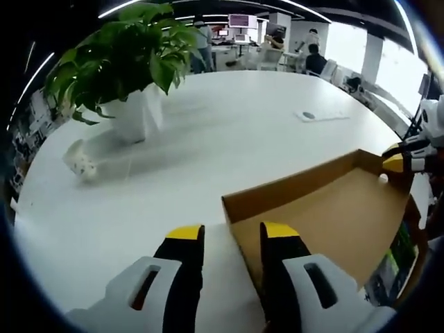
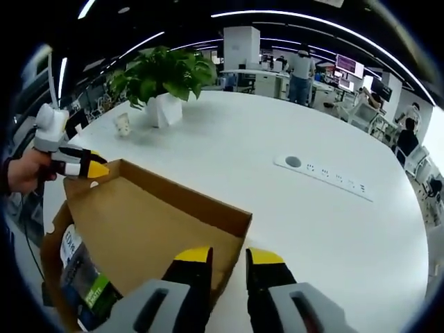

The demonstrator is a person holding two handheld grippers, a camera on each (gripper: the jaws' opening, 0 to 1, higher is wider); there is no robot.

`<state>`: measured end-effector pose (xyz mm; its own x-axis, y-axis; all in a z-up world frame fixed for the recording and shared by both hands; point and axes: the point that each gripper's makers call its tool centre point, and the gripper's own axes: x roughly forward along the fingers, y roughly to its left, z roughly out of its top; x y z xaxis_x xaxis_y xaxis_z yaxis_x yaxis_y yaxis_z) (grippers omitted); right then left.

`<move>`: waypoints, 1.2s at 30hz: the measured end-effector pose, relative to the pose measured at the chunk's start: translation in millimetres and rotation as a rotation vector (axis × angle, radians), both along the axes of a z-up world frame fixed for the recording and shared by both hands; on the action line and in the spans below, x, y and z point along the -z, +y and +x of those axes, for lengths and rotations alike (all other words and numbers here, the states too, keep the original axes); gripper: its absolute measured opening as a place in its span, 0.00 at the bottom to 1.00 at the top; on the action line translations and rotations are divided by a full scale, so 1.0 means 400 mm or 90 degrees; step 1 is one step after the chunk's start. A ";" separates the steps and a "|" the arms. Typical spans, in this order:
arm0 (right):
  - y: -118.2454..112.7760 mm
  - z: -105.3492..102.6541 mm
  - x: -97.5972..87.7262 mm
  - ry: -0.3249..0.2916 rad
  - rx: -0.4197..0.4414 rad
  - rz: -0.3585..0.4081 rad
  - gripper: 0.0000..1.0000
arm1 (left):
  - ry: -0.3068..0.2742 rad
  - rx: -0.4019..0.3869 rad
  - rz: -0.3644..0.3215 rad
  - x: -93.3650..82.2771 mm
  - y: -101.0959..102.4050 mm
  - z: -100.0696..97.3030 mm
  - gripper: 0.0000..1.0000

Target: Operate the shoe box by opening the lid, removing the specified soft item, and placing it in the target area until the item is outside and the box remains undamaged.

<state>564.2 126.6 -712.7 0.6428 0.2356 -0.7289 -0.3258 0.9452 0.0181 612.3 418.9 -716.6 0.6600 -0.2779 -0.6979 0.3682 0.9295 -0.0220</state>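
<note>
Your left hand-held gripper (image 1: 232,232) and right hand-held gripper (image 2: 228,256) both sat spread at the cardboard lid (image 2: 149,225), raised over the white worktop (image 2: 298,208).

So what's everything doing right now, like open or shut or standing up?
shoe box lid: raised open, gripper tips at its corners
left gripper: open, at lid corner
right gripper: open, at lid corner
potted plant: upright on table
small white object: resting on table

You are working over a large round white table (image 2: 277,208). On it stand a leafy green plant in a white pot (image 1: 135,114), a small white crumpled object (image 1: 81,161), and an open brown cardboard shoe box (image 2: 149,229).
</note>
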 end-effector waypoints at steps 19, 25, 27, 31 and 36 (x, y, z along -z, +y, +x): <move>-0.005 -0.064 -0.087 -0.042 -0.015 0.036 0.17 | -0.062 0.029 -0.019 -0.102 -0.033 -0.089 0.35; -0.008 -0.115 -0.104 -0.055 -0.023 0.040 0.18 | -0.076 0.017 -0.035 -0.140 -0.021 -0.133 0.36; -0.003 -0.136 -0.103 -0.054 -0.032 0.038 0.18 | -0.080 0.012 -0.041 -0.152 -0.016 -0.143 0.36; 0.006 -0.173 -0.107 -0.054 -0.052 0.033 0.18 | -0.089 0.011 -0.050 -0.173 -0.017 -0.173 0.36; 0.008 -0.209 -0.126 -0.064 -0.058 0.049 0.18 | -0.093 0.029 -0.070 -0.193 -0.031 -0.221 0.37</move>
